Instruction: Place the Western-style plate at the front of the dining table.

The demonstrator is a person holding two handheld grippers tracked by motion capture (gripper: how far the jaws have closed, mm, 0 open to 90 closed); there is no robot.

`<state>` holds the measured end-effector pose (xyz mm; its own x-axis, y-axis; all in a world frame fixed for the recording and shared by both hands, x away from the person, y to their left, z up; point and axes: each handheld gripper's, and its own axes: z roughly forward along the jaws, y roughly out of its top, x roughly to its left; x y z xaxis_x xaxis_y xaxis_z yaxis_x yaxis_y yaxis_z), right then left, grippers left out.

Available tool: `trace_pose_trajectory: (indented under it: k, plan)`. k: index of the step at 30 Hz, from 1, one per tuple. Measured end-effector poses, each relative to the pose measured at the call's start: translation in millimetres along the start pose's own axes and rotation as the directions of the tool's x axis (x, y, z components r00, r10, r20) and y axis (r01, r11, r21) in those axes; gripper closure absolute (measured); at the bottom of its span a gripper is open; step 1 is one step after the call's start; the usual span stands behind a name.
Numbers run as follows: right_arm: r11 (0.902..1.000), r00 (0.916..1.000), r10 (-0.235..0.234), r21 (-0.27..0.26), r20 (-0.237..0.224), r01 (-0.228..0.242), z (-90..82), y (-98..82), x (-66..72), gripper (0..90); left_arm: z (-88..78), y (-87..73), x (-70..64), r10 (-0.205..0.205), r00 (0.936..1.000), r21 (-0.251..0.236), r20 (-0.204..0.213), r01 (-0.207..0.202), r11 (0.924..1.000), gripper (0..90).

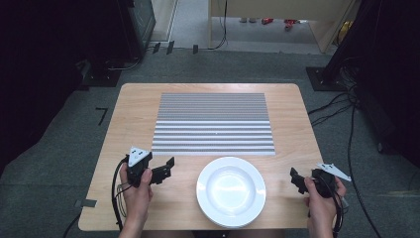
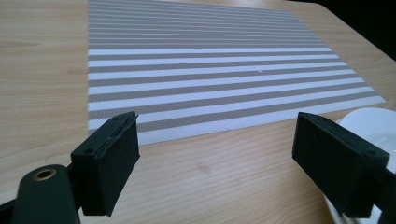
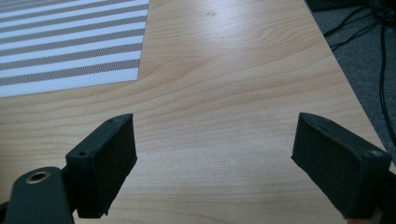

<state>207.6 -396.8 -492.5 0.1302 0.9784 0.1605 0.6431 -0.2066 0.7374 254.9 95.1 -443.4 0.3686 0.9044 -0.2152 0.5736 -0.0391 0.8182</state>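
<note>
Plate (image 1: 231,191) sits between your tools, at the table's (image 1: 138,104) near edge: left tool (image 1: 166,168) spread just beside it, right tool (image 1: 296,179) spread and empty, likely ready to lift it toward the striped mat (image 1: 213,124).

In the left gripper view, the white plate (image 2: 373,122) is cut by the right edge and partly hidden behind the right jaw. In the high view, the person's forearms leave at the bottom edge, and small red things (image 1: 277,21) on the floor beyond the table's far edge are too small to identify.
</note>
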Motion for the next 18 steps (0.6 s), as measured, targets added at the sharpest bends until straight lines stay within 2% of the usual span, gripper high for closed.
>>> trace_pose_trajectory:
  k: [6,7,8,9,10,12,13,15,18]
  plan:
    - [0.9992,0.9986,-0.039,-0.01,0.036,0.039,2.5,-12.7,8.3,13.4,10.5,-4.7,-19.9,0.004,0.9985,0.008,0.054,-0.004,1.0,14.9]
    - [0.9991,0.9986,-0.039,-0.018,0.035,0.04,2.5,-15.9,8.2,13.5,14.4,-7.3,-29.0,0.029,0.9974,0.021,0.066,-0.03,0.9993,14.9]
    - [0.9991,0.9986,-0.039,-0.018,0.035,0.04,2.5,-15.9,8.2,13.5,14.4,-7.3,-29.0,0.029,0.9974,0.021,0.066,-0.03,0.9993,14.9]
    - [0.9988,0.9984,-0.042,-0.023,0.037,0.043,2.2,-18.0,8.0,13.6,18.3,-10.2,-37.6,0.056,0.9955,0.038,0.077,-0.059,0.9975,14.9]
    - [0.9988,0.9985,-0.042,-0.025,0.036,0.043,2.1,-18.3,8.1,13.6,18.3,-10.2,-37.6,0.056,0.9955,0.038,0.077,-0.059,0.9975,14.9]
    - [0.9987,0.9985,-0.042,-0.026,0.035,0.043,1.9,-18.5,8.4,13.7,19.0,-13.1,-45.3,0.1,0.991,0.047,0.088,-0.105,0.9934,14.9]
    - [0.9984,0.9985,-0.046,-0.032,0.031,0.047,1.7,-18.5,8.9,13.8,18.7,-14.0,-47.2,0.102,0.9903,0.046,0.095,-0.107,0.9933,14.9]
    - [0.9974,0.9981,-0.059,-0.04,0.02,0.06,0.3,-18.9,12.7,13.8,19.3,-14.9,-49.2,0.063,0.9895,0.03,0.13,-0.068,0.9972,14.9]
    - [0.997,0.9978,-0.066,-0.041,0.006,0.066,-0.5,-19.6,16.4,13.7,20.9,-15.9,-52.7,0.069,0.9882,0.025,0.137,-0.073,0.997,14.9]
